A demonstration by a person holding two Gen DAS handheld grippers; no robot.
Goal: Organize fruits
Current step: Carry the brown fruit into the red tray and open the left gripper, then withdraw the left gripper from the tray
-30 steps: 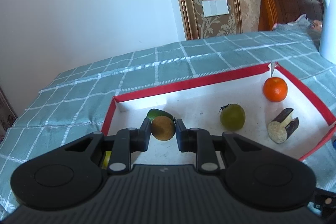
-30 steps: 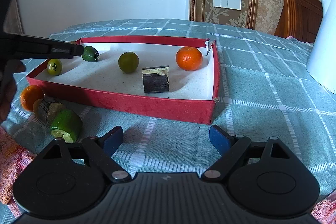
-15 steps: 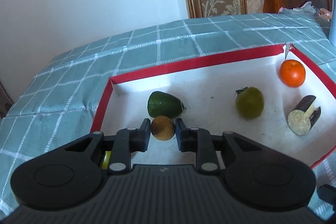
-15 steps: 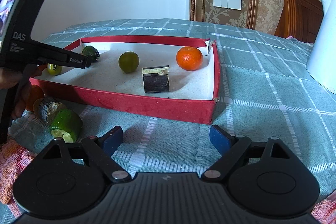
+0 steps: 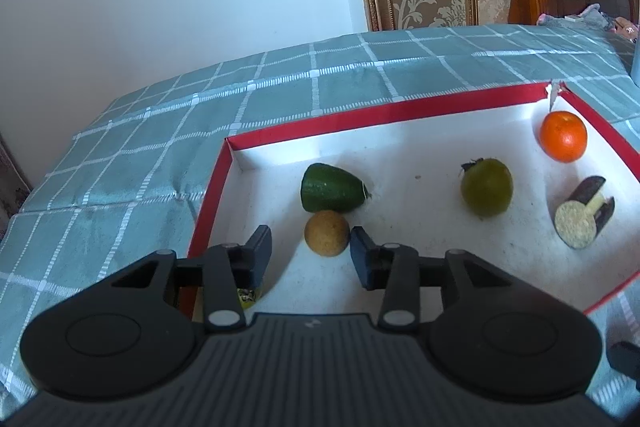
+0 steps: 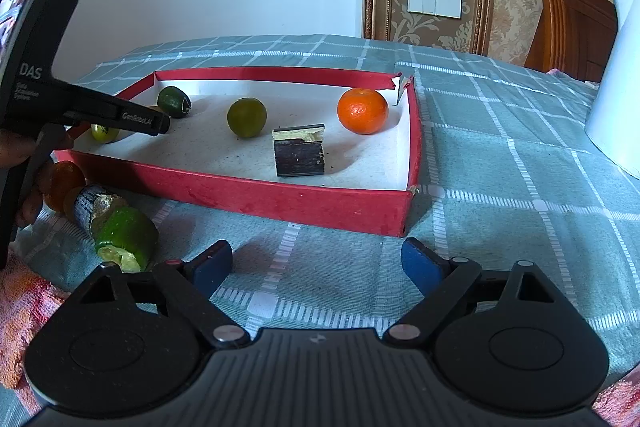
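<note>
Over the near left corner of the red tray (image 5: 400,99), the left gripper (image 5: 311,247) is held with its fingers parted; a small round brown fruit (image 5: 327,233) rests on the white tray floor between them, the right finger just beside it and the left one apart. Behind it, touching, a dark green avocado-like fruit (image 5: 332,188) is seen lying on its side. A smooth green citrus (image 5: 486,193), a glossy orange (image 5: 563,136) and a dark-skinned cut piece with a pale grainy face (image 5: 580,218) are spread across the tray. The right gripper (image 6: 317,265) is held wide open above the checked teal tablecloth (image 6: 500,187), empty, near a cut green fruit (image 6: 126,239).
</note>
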